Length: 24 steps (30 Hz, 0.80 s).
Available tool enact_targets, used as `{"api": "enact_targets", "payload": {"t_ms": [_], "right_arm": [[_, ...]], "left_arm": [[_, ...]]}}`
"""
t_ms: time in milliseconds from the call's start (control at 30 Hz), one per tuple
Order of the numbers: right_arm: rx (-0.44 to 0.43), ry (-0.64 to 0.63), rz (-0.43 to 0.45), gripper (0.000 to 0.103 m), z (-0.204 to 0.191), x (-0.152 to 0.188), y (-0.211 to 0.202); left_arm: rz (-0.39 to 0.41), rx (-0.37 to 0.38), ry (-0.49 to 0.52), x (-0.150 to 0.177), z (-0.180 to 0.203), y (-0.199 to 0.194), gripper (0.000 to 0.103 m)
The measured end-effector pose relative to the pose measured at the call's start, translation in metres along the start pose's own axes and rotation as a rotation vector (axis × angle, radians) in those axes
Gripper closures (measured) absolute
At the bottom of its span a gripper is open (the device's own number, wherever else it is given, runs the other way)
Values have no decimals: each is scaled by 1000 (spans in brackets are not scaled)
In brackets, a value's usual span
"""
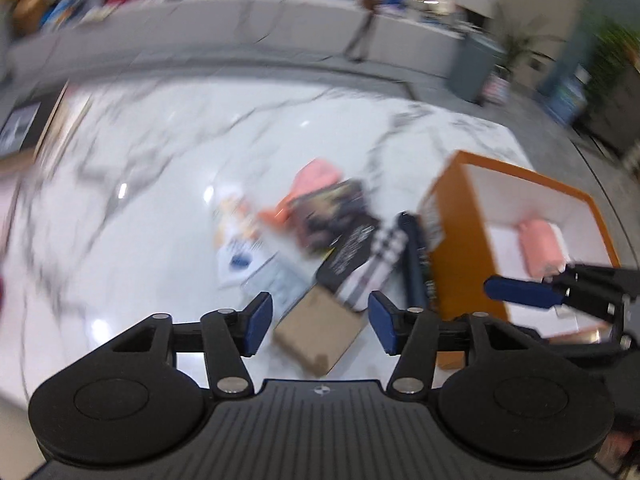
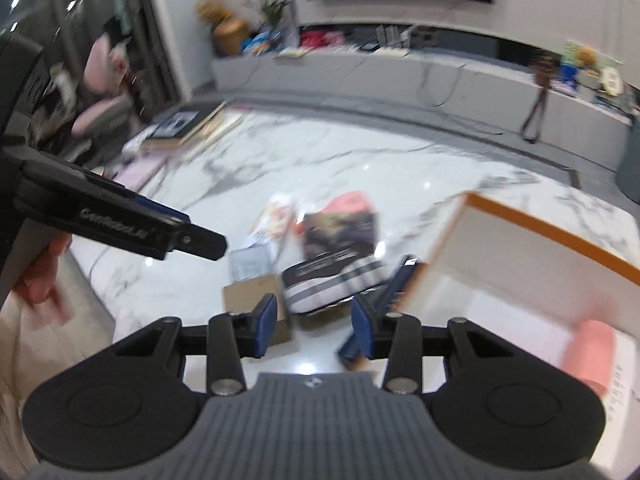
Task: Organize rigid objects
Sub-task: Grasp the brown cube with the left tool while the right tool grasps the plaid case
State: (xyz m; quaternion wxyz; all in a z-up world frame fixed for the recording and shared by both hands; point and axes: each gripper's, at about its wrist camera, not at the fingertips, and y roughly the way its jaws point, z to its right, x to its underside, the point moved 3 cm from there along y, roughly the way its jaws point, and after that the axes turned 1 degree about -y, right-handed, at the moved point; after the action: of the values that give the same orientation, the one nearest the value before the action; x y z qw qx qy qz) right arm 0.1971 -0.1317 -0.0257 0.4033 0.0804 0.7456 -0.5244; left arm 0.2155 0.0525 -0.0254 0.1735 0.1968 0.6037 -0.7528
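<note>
A blurred pile lies on the marble table (image 1: 160, 200): a brown cardboard box (image 1: 320, 334), a black-and-white striped pouch (image 1: 360, 260), a dark blue long item (image 1: 416, 256), a dark packet (image 1: 332, 212) and a pink item (image 1: 316, 176). To its right stands an orange box (image 1: 452, 248) with a white inside and a pink item (image 1: 540, 246) in it. My left gripper (image 1: 320, 322) hovers open above the brown box, holding nothing. My right gripper (image 2: 315, 326) is open over the striped pouch (image 2: 332, 284) with nothing between its pads, and the blue item (image 2: 400, 280) runs behind its right finger.
White leaflets (image 1: 240, 236) lie left of the pile. Flat frames or books (image 2: 188, 128) rest at the table's far left corner. Beyond the table runs a long grey bench (image 2: 400, 68) with clutter, and a small tripod (image 2: 536, 108) stands before it. A hand (image 2: 44, 276) holds the left gripper.
</note>
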Motion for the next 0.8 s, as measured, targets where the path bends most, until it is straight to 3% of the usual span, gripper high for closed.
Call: {"api": "enact_targets", "payload": {"t_ms": [100,267,500,600,733,800], "right_arm": [[31,-68,-69,75,-12,-5,27],[76,-131,-173,88,-16,-7,63],[208,-128,-236,88,-25,8,102],[182,-110,-248,90,-28,13,107],[70,-76,-251,92,-35,15,102],[28,-63,-250,92,-37,15,99]], "left_arm": [[-42,10,-124,6,-16,20,23],[-118,63,-274,13,-28,55,20],[-116,165,-418,27,-53,64,17],[-132,161,-432,32,-58,68,17],[-146,160,-453,35,-63,71,16],[-147,122,-421,35,-62,71,16]]}}
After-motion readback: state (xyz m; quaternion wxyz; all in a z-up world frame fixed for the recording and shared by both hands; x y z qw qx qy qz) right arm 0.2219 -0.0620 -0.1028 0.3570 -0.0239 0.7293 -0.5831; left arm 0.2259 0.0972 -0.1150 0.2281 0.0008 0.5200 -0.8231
